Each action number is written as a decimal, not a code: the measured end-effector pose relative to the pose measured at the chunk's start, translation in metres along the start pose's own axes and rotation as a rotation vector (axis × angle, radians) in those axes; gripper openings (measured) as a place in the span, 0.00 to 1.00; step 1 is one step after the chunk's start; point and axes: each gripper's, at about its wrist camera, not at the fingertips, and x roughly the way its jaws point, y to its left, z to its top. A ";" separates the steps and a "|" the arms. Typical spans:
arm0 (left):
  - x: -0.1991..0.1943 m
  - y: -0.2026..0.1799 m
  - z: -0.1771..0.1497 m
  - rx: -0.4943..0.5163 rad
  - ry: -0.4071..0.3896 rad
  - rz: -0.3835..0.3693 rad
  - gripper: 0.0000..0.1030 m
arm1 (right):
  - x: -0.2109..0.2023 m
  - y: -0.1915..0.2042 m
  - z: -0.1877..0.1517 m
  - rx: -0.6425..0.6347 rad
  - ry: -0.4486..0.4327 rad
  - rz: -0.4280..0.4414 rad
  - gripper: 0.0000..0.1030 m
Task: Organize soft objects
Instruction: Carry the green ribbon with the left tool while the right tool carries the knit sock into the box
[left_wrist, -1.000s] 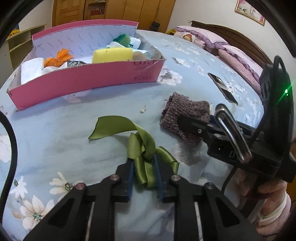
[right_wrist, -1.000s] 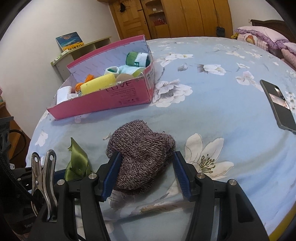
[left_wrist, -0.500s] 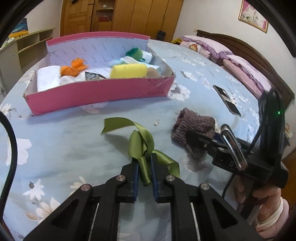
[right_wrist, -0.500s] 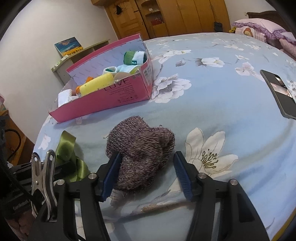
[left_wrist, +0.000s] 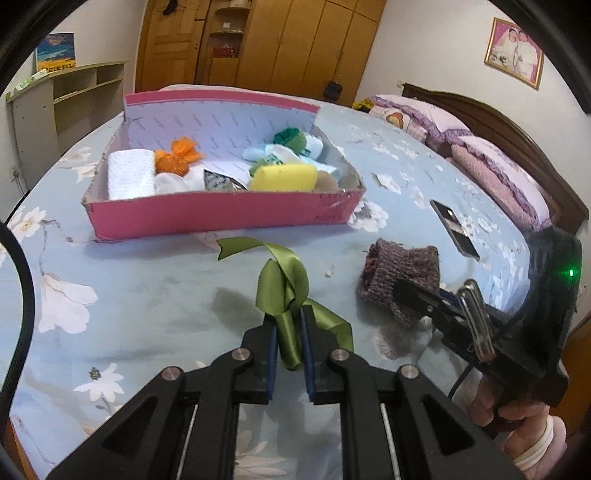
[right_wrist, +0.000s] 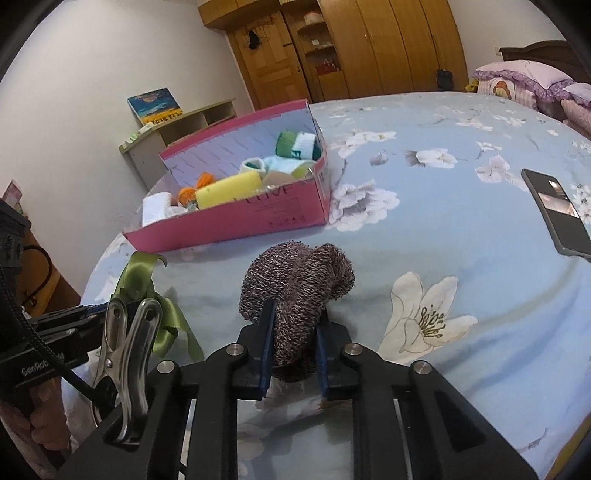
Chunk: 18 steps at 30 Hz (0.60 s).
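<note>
both pinching: left gripper (left_wrist: 288, 354) nips green ribbon (left_wrist: 284, 295), right gripper (right_wrist: 293, 350) nips knit sock (right_wrist: 299, 291); "love" lettering on pink box (right_wrist: 258, 218) only in right view.

the bedspread (right_wrist: 461, 221) is pale blue with a print of white flowers, one big lily near its front edge showing a yellow-brown centre. the box (left_wrist: 221, 218) toward the far left edge is pink outside, its inner walls a pale lilac-white with faint rows of marks. in it lie a yellow sponge (left_wrist: 283, 178), an orange tuft (left_wrist: 177, 158), a white waffle-textured cloth (left_wrist: 130, 173) and a green-and-white sock (right_wrist: 297, 144). the ribbon (left_wrist: 284, 291) is glossy olive green. the knit sock (right_wrist: 295, 288) is a flecked mix of dark purple-brown and grey. the phone (right_wrist: 556, 212) near the right edge is black. both grippers are black with blue pads.
</note>
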 end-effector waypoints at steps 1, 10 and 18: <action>-0.002 0.001 0.001 -0.003 -0.007 0.001 0.11 | -0.002 0.001 0.001 -0.003 -0.006 0.004 0.19; -0.023 0.007 0.023 -0.006 -0.078 0.006 0.11 | -0.011 0.013 0.014 -0.043 -0.033 0.036 0.19; -0.035 0.012 0.051 0.011 -0.136 0.019 0.11 | -0.009 0.027 0.034 -0.085 -0.027 0.068 0.19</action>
